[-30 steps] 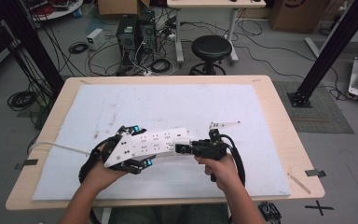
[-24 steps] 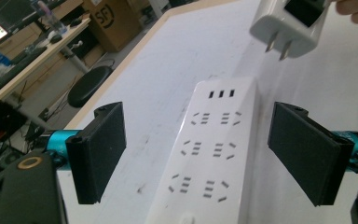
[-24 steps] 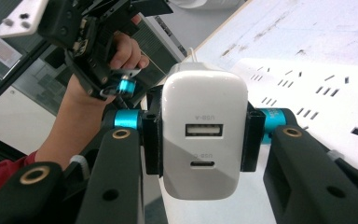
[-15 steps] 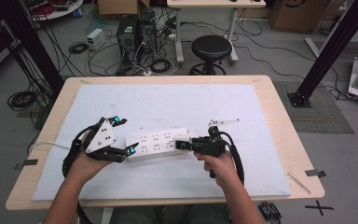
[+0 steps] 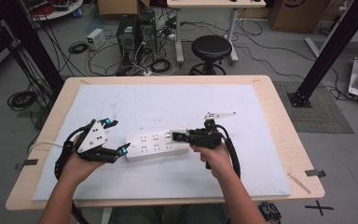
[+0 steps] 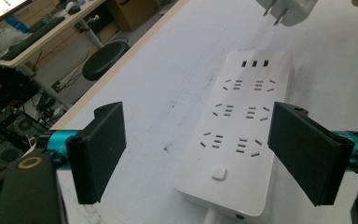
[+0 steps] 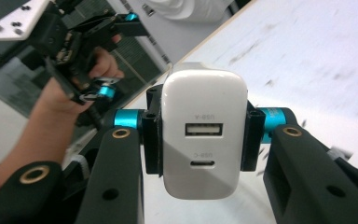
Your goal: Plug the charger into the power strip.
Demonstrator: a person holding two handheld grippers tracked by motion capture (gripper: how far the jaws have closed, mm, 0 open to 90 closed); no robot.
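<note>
A white power strip lies on the white mat, its switch end and cable toward my left hand. My left gripper is open at that end; the jaws stand wide on either side of the strip and do not touch it. My right gripper is shut on a white USB charger, held by its sides just above the strip's right end. The charger's prongs hang over the strip's far end. The left hand and its gripper appear behind the charger.
The white mat covers most of a wooden table. A white cable runs off the left side. Beyond the far edge stand a black stool, computer towers and floor cables. A black frame post leans at right.
My left gripper has drawn back to the left, from over the strip's middle to its left end. The right gripper with the charger has stayed put.
</note>
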